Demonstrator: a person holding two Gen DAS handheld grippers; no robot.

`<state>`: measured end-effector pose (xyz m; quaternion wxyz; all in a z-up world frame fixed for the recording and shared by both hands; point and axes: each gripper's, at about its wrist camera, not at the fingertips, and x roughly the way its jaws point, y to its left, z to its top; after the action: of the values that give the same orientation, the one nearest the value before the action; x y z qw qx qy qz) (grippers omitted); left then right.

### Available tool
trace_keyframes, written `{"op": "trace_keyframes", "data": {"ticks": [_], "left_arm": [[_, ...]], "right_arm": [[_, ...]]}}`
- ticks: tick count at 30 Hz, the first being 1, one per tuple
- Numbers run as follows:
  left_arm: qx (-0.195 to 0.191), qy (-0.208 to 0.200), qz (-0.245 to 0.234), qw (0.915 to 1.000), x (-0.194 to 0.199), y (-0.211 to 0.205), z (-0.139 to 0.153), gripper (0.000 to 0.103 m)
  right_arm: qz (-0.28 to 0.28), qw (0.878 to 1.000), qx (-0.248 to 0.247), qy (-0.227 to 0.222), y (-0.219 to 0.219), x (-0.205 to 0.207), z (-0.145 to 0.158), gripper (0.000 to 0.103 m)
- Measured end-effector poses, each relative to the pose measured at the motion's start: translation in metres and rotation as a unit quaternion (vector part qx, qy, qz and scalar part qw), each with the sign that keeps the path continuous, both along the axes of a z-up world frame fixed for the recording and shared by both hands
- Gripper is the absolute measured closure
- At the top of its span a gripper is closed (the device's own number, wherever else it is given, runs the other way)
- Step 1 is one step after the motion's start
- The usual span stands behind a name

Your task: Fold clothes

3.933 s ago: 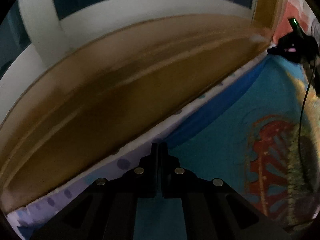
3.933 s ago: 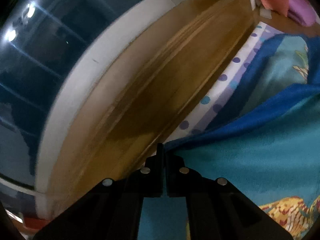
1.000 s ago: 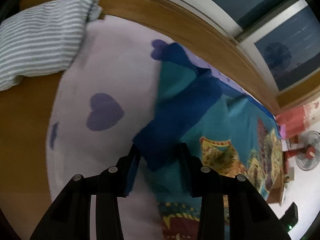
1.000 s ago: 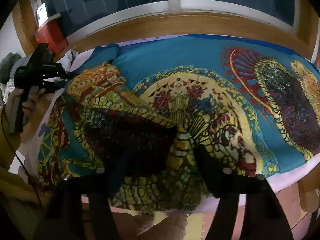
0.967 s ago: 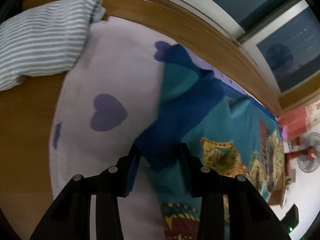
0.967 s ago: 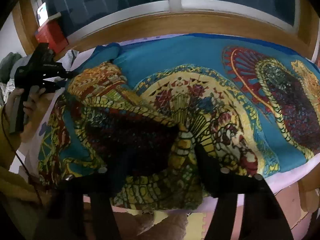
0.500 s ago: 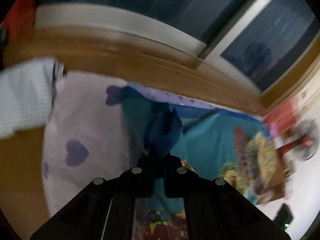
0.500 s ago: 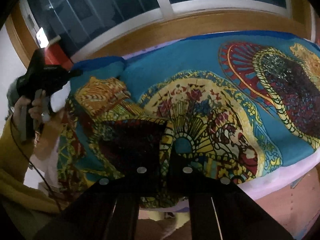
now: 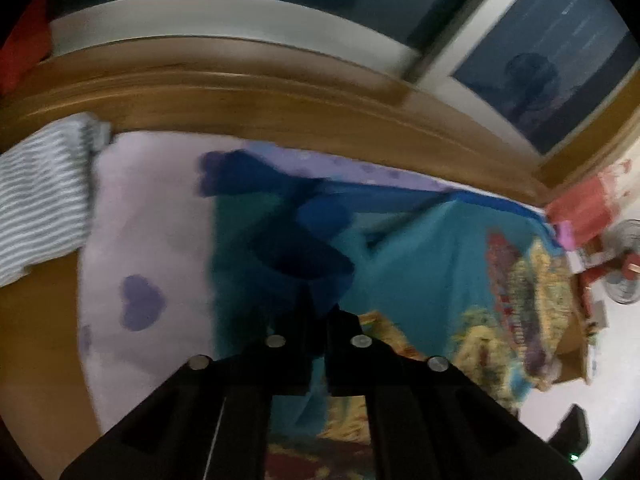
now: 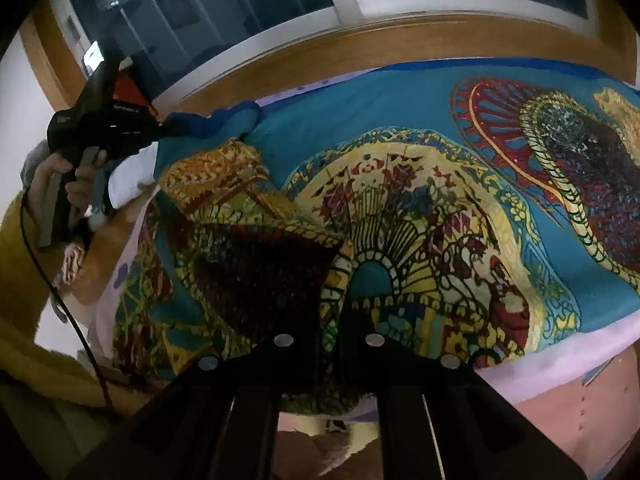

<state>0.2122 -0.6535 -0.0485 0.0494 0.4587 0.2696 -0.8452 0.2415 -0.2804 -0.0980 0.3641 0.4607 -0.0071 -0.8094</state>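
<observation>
Now teal patterned cloth (image 10: 400, 208) rumpled on bed; left gripper (image 9: 318, 312) pinching blue hem, right gripper (image 10: 330, 312) pinching near edge.

Teal, yellow-and-red patterned cloth (image 10: 400, 200)

A white sheet with purple hearts (image 9: 140, 240) lies below a wooden ledge (image 9: 280, 96), a standing fan (image 9: 624, 276) nearby.

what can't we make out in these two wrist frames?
- Left wrist: motion blur smears the blue cloth; its pinch inside the left claw is dark.
- Right wrist: right claw body hides the cloth's near hem.
- Right wrist: person's hand mostly behind the handle.
</observation>
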Motion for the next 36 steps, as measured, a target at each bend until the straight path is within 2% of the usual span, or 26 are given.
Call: {"op": "trace_keyframes", "data": {"ticks": [6, 11, 16, 18, 20, 23, 27, 29, 31, 33, 36], "left_arm": [[-0.023, 0.051, -0.067, 0.9962, -0.07, 0.039, 0.052, 0.102], [-0.117, 0.061, -0.132, 0.9824, -0.151, 0.104, 0.076, 0.102], [-0.194, 0.039, -0.167, 0.9659, -0.221, 0.163, 0.05, 0.102], [-0.246, 0.015, -0.18, 0.9523, -0.236, 0.18, 0.027, 0.102], [-0.301, -0.013, -0.191, 0.9343, -0.248, 0.195, -0.001, 0.102], [-0.315, -0.032, -0.202, 0.9268, -0.249, 0.199, -0.022, 0.1], [-0.302, -0.045, -0.21, 0.9288, -0.241, 0.186, -0.019, 0.093], [-0.293, -0.036, -0.204, 0.9334, -0.23, 0.175, -0.007, 0.092], [-0.272, -0.017, -0.189, 0.9433, -0.207, 0.157, 0.01, 0.088], [-0.252, 0.0, -0.17, 0.9527, -0.178, 0.137, 0.024, 0.079], [-0.23, 0.013, -0.141, 0.9628, -0.128, 0.109, 0.031, 0.073]], "right_arm": [[-0.037, 0.995, -0.081, -0.044, 0.029, -0.012, 0.007, 0.101], [-0.068, 0.989, -0.12, -0.058, 0.054, -0.018, 0.011, 0.101], [-0.091, 0.986, -0.124, -0.061, 0.072, -0.025, 0.01, 0.101], [-0.101, 0.985, -0.122, -0.074, 0.079, -0.03, 0.004, 0.101], [-0.112, 0.983, -0.117, -0.09, 0.083, -0.035, -0.006, 0.1], [-0.117, 0.981, -0.11, -0.105, 0.083, -0.041, -0.016, 0.1], [-0.115, 0.983, -0.1, -0.107, 0.081, -0.042, -0.018, 0.1], [-0.114, 0.984, -0.091, -0.101, 0.08, -0.04, -0.013, 0.1], [-0.119, 0.984, -0.086, -0.102, 0.085, -0.039, -0.009, 0.099], [-0.126, 0.984, -0.078, -0.099, 0.089, -0.036, -0.003, 0.099], [-0.14, 0.987, -0.051, -0.065, 0.089, -0.027, 0.014, 0.098]]}}
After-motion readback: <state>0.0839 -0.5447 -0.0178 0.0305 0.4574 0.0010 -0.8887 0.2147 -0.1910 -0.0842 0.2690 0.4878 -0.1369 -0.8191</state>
